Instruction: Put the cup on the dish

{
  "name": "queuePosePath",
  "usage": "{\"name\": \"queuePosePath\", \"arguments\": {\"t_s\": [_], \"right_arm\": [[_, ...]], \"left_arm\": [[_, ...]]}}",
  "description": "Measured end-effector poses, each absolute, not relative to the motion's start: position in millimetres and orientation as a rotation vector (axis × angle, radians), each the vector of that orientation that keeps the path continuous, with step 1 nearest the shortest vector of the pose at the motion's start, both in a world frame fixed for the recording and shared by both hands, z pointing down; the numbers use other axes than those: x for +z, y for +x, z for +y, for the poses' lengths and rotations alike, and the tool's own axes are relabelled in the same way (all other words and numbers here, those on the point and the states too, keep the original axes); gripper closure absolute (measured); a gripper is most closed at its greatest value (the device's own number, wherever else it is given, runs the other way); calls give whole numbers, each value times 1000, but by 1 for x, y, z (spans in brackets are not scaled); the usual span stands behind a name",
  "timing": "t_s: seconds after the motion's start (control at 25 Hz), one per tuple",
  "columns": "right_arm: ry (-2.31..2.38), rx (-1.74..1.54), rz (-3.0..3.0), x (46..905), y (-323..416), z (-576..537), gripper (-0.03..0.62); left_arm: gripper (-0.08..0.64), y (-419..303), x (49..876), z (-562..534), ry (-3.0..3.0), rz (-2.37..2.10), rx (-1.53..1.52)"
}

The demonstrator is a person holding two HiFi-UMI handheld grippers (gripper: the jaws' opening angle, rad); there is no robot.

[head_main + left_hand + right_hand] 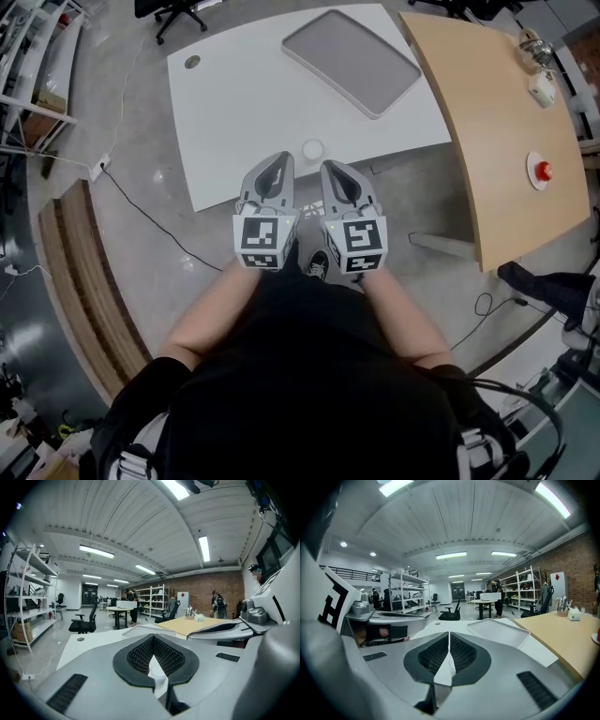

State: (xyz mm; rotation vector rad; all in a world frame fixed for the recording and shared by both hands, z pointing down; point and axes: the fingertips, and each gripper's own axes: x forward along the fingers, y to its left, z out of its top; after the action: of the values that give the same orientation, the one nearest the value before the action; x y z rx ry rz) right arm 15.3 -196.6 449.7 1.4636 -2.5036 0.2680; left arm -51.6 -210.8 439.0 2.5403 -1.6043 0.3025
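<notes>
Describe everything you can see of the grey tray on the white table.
The tray is a flat rectangle with rounded corners, a grey floor and a paler raised rim, plastic by its look. It lies empty and skewed on the far right part of the white table, close to the wooden table.

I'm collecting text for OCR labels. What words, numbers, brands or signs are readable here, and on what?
No readable text in any view.
Markers on the left gripper's cube and the right gripper's cube: black-and-white square patterns, no letters.
Red diamond sign on the white panel by the brick wall: too small to read.
</notes>
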Motion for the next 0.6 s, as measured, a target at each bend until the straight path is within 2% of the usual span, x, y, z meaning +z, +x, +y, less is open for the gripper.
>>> {"name": "queuePosePath", "arguments": {"t_s": [0.36,0.4,0.48,0.6], "right_arm": [[1372,349,-2425,517,4,-233,572],[1356,361,-2413,525,2,-237,551],[1313,398,-2401,538,-4,-244,433],[1281,432,-2373,556,-9,-251,391]], "left_arm": [[555,-66,494,-255,2513,-1494,384],[554,-67,500,-259,2506,-1485,392],[554,-71,510,-268,2493,-1466,407],[554,-72,525,-277,2482,-1440,428]]}}
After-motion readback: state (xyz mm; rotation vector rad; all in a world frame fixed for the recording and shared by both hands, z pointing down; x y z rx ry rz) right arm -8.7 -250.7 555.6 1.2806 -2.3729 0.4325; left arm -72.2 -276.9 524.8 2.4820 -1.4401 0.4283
